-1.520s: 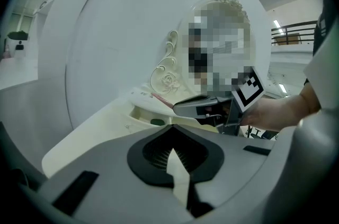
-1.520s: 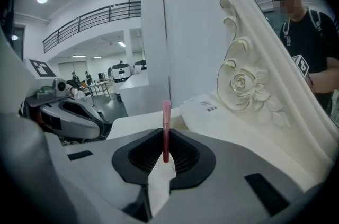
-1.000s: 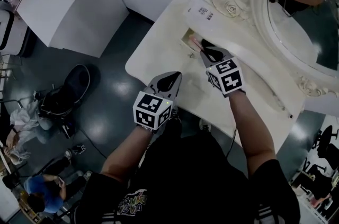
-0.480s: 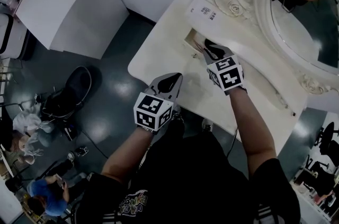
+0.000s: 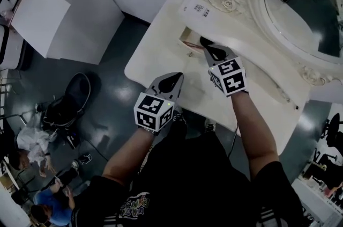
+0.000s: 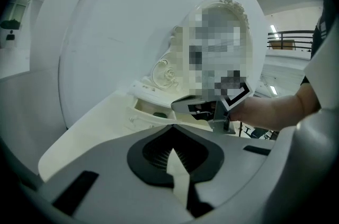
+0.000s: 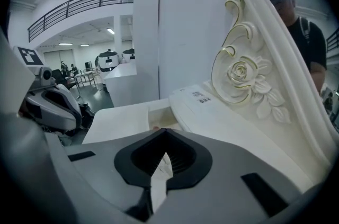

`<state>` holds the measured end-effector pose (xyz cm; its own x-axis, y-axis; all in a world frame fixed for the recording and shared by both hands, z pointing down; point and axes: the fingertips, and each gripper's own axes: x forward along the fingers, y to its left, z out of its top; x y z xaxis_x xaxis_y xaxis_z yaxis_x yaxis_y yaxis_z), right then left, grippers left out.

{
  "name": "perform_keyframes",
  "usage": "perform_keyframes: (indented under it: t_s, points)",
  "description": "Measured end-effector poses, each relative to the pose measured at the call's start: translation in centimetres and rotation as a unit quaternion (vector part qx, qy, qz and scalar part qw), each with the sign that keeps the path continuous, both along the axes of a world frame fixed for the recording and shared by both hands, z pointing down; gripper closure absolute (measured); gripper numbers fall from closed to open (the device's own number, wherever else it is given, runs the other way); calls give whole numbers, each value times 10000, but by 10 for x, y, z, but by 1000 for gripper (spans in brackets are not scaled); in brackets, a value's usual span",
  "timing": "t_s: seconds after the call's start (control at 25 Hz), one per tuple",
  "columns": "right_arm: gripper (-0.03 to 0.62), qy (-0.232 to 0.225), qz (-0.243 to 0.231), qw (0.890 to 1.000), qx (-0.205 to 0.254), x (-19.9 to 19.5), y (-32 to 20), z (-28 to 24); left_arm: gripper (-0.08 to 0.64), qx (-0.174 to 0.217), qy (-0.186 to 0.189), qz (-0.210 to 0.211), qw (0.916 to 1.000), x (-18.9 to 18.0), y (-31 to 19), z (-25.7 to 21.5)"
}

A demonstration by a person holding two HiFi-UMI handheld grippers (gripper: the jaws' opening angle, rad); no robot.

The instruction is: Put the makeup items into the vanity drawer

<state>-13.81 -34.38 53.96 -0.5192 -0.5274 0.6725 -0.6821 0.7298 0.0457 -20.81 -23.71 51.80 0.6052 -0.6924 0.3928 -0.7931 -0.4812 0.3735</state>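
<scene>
Drawer (image 5: 186, 36) stands open in the worktop (image 5: 155, 59).
Right tool (image 5: 208, 46): tip over the drawer's right end, jaws clenched, nothing between them.
Left tool (image 5: 176, 78): above the worktop on the near side of the drawer, well short of it, jaws likewise clenched and empty.
Inside the drawer lies one dark item (image 6: 159, 114), too small to identify.
Mirror (image 5: 300, 11) rises behind the drawer.

An oval mirror (image 5: 300, 11) in a cream carved frame (image 5: 228, 3) with a rose rises behind the tabletop, and a flat white box (image 5: 201, 8) with a printed label lies beside the frame. On the dark glossy floor (image 5: 112, 86) stand a white cabinet (image 5: 40, 16) and a black bag-like object (image 5: 69, 100), with people (image 5: 48, 210) near the lower left corner.
</scene>
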Motion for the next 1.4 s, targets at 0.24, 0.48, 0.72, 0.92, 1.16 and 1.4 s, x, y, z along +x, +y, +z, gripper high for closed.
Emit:
perform_keyframes:
  t_s: [0.24,0.48,0.72,0.92,1.16,1.4]
  points:
    - [563,-345,369,9985,193,27,17,-24,560,75,33,300,9995,25,-1,-7]
    - [563,-786,723,9934,430,60,54,-65,560,368,-24,611,9975,60,13,-36]
    - [563,-1232,868,9861,694,96,98,-108,560,628,-7,572,9964,92,30,-69]
    - [563,-1433,870,9827,788,128,126,-126,560,677,-128,605,9958,121,52,-80]
    - [563,-1623,920,9798,720,163,159,-133,560,690,-206,699,9950,158,83,-87]
    - [563,-1764,977,9773,646,195,191,-135,560,622,-177,819,9945,199,109,-89]
